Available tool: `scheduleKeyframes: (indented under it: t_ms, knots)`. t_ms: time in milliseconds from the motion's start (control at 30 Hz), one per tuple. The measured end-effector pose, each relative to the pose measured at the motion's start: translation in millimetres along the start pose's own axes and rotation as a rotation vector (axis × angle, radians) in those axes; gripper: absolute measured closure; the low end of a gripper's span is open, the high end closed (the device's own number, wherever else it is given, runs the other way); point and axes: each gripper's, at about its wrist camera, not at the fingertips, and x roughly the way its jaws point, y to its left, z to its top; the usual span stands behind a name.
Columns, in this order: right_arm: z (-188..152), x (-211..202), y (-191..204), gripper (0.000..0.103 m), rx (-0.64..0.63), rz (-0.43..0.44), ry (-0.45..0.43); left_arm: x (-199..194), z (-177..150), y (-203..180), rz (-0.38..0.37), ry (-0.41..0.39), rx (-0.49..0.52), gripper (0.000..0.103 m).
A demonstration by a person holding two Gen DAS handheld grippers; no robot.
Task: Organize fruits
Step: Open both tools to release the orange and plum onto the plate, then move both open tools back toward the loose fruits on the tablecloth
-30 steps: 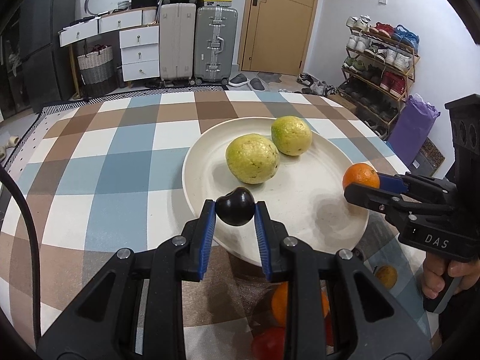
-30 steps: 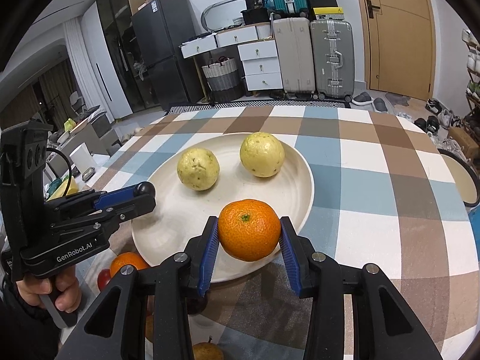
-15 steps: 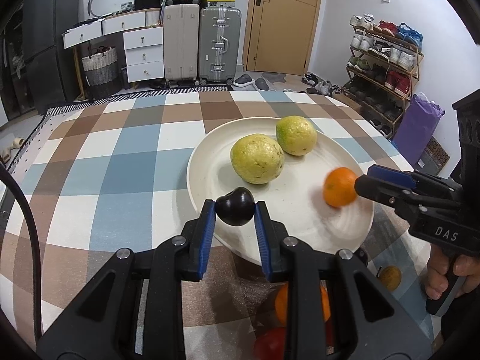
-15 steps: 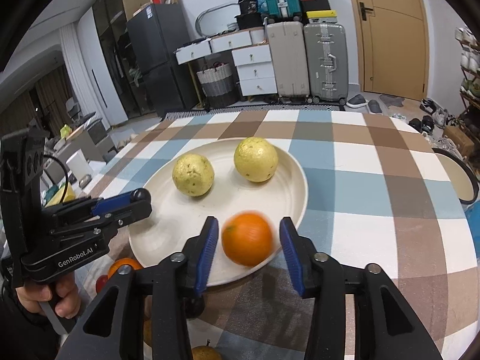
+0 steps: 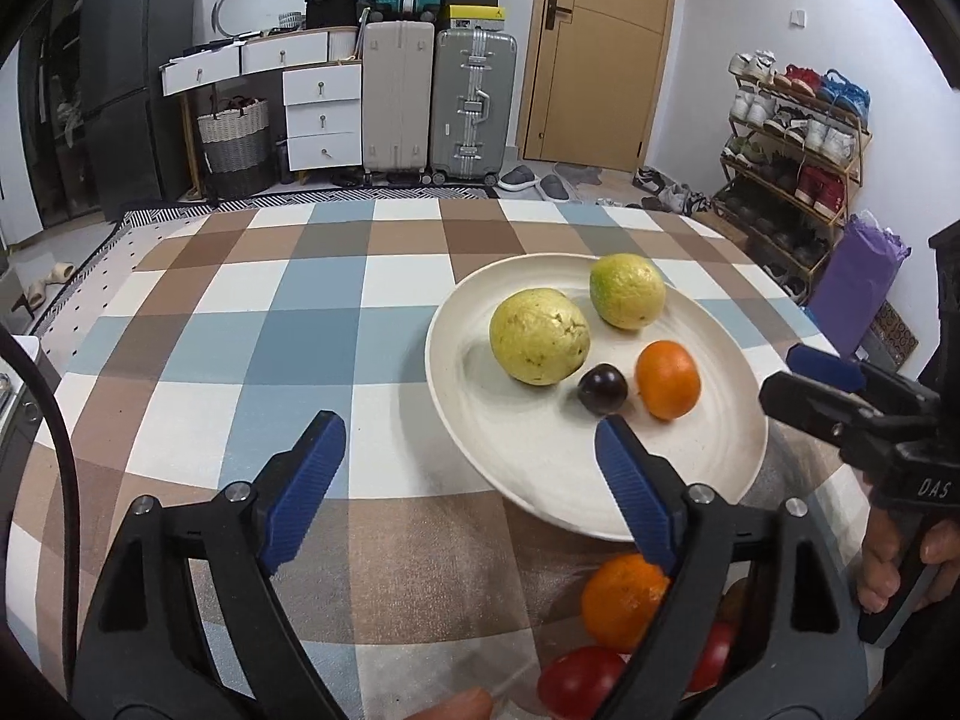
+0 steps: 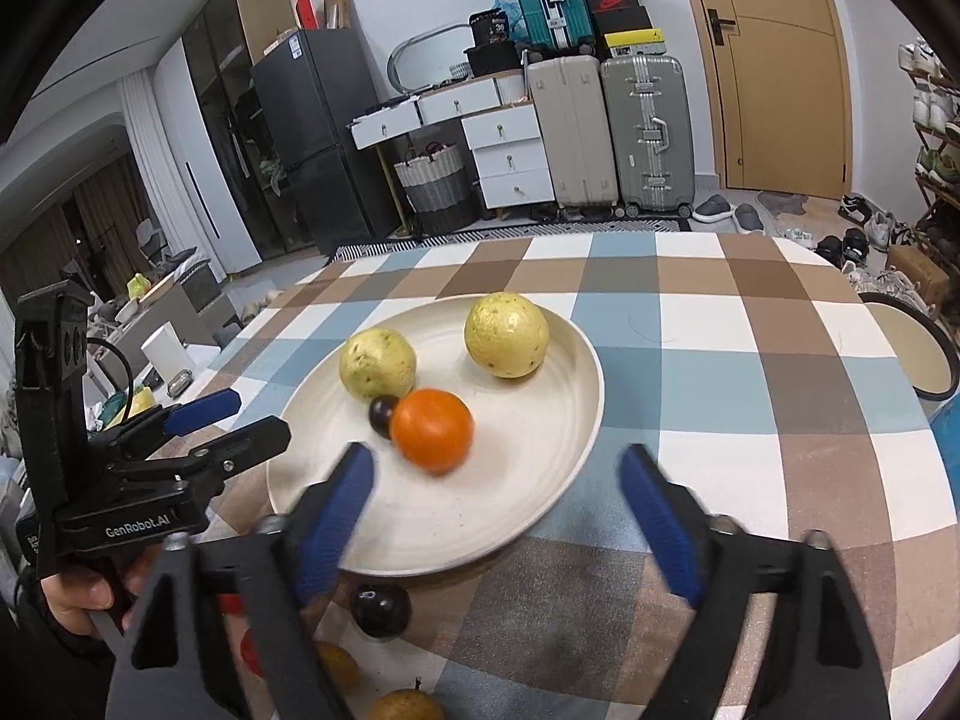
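Observation:
A cream plate (image 5: 438,372) holds two yellow-green guavas (image 5: 538,336) (image 5: 627,291), a dark plum (image 5: 602,389) and an orange (image 5: 668,380) side by side. My left gripper (image 5: 467,426) hangs over the plate's near left rim, its jaws opening with nothing between them. In the right wrist view the plate (image 6: 594,384) carries the same plum (image 6: 381,414) and orange (image 6: 432,431), the orange blurred. My right gripper (image 6: 495,459) is just short of the orange, jaws opening wide and empty. Each gripper shows in the other's view: right gripper (image 5: 786,375), left gripper (image 6: 255,417).
Loose fruit lies on the checked cloth in front of the plate: an orange (image 5: 624,600), a red fruit (image 5: 579,684), another dark plum (image 6: 381,609) and a brown fruit (image 6: 405,705). A second bowl (image 6: 912,354) sits at the table's right edge.
Both grippers opened. The left let go of the plum, which now rests on the plate beside a guava. The right released the orange, which settled next to the plum.

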Motion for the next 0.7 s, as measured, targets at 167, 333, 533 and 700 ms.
scheduleKeyframes:
  t_ms: [167, 333, 533, 700]
  knots:
    - [0.1, -0.8, 0.1, 0.000, 0.001, -0.016, -0.005, -5.1, -1.0, 1.2, -0.003, -0.003, -0.005, 0.001]
    - [-0.6, -2.2, -0.6, 0.000, -0.006, -0.043, 0.012, -14.7, -2.0, 4.7, -0.016, -0.004, -0.009, 0.001]
    - [-5.1, -14.2, -2.6, 0.000, -0.005, -0.058, 0.037, -31.4, -7.7, 4.1, -0.015, -0.008, 0.006, 0.001]
    - [-12.6, -20.1, -1.8, 0.000, -0.009, -0.084, 0.070, -44.7, -19.8, 2.4, -0.024, -0.001, 0.018, 0.001]
